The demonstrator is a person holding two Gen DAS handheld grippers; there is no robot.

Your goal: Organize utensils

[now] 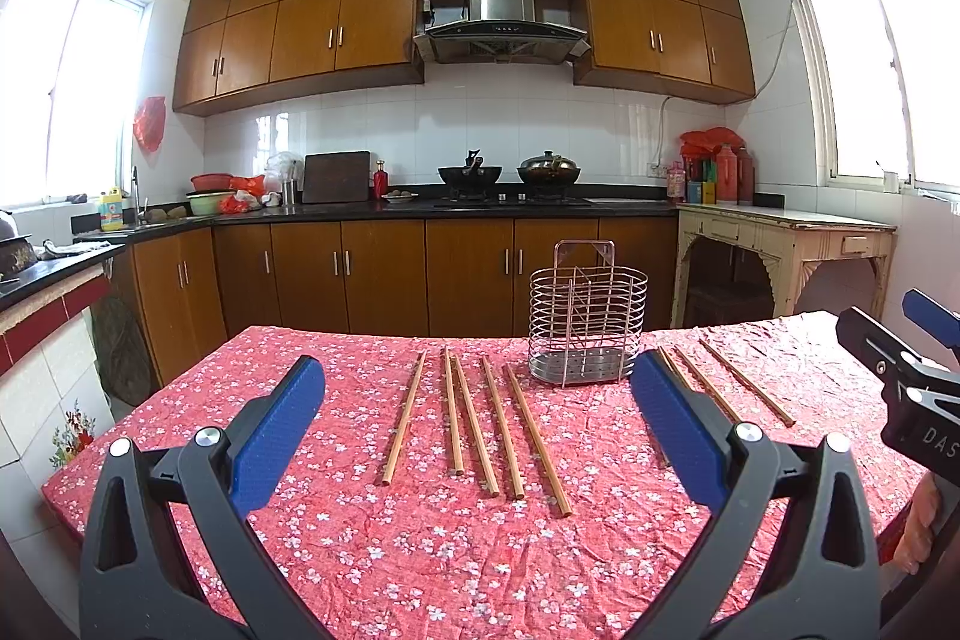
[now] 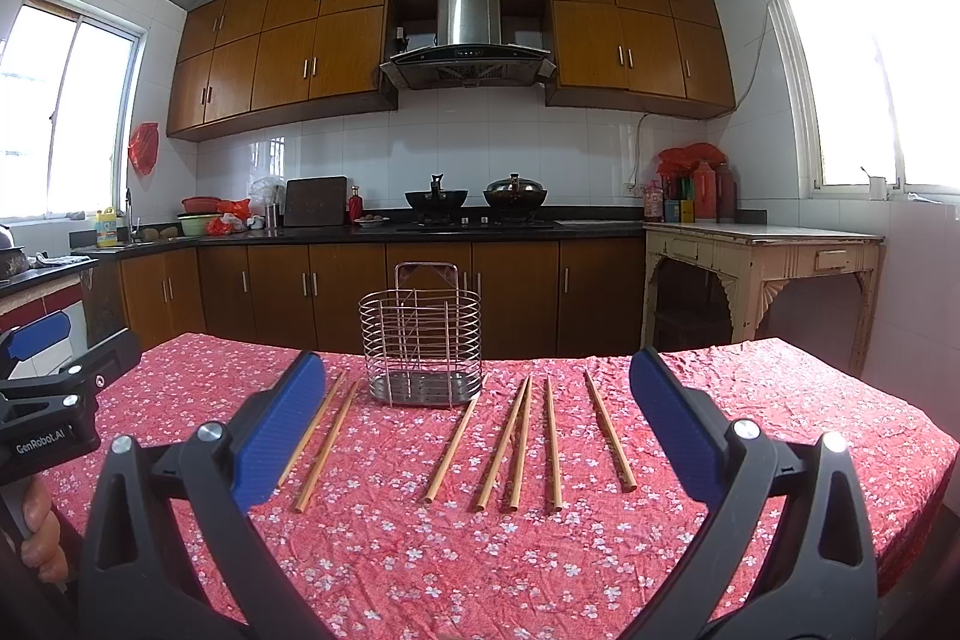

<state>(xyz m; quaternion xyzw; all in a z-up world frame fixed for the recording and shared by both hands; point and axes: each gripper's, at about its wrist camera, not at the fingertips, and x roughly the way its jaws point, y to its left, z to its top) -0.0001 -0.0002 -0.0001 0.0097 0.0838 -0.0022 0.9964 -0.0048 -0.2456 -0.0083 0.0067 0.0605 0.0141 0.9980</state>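
Chopsticks (image 1: 474, 424) lie loose on the red floral tablecloth (image 1: 420, 568), fanned in front of the wire holder (image 1: 588, 322) standing at the far side; more lie beside it (image 2: 327, 436). We count eight, though one may hide behind a finger.

Handling, as we judge it: light, stiff, thin wooden sticks, likely to roll or pivot when pinched. We'd grip near mid-length, across the shaft.

Left gripper (image 1: 477, 433): jaws spread wide, holding nothing, above the cloth. Right gripper (image 2: 477, 433): likewise wide apart, empty, touching nothing. Holder appears empty.
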